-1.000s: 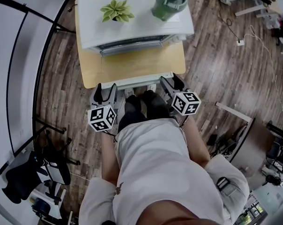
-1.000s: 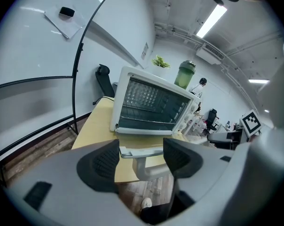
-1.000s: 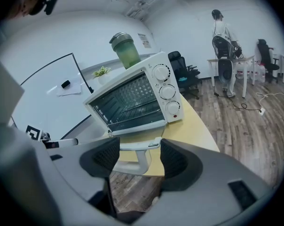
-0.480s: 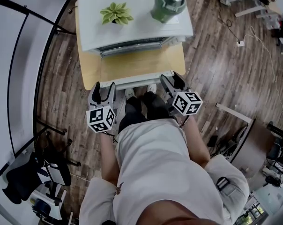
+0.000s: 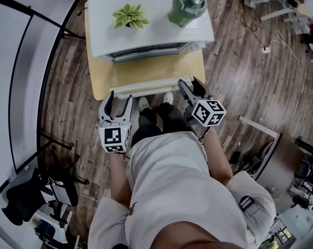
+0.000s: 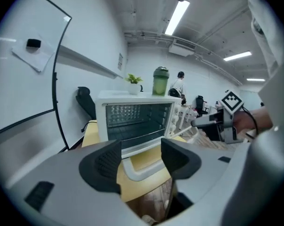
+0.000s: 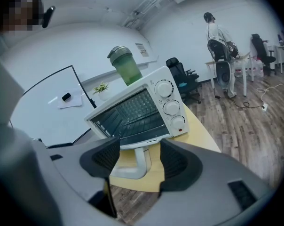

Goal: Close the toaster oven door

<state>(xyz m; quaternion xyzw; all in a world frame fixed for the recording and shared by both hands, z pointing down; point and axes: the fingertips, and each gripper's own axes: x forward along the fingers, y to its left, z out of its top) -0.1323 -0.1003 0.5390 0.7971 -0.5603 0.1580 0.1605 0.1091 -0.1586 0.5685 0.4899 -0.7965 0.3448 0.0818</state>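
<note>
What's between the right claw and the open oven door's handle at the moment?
Nothing. In the right gripper view the door handle shows straight through the open right claw, with only bare air before it.

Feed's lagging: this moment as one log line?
toaster oven door: open, flat | left gripper: jaws just closed partway, nothing between | right gripper: open, empty

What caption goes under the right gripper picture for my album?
Right gripper, jaws open, faces a white toaster oven with its door folded down.
</note>
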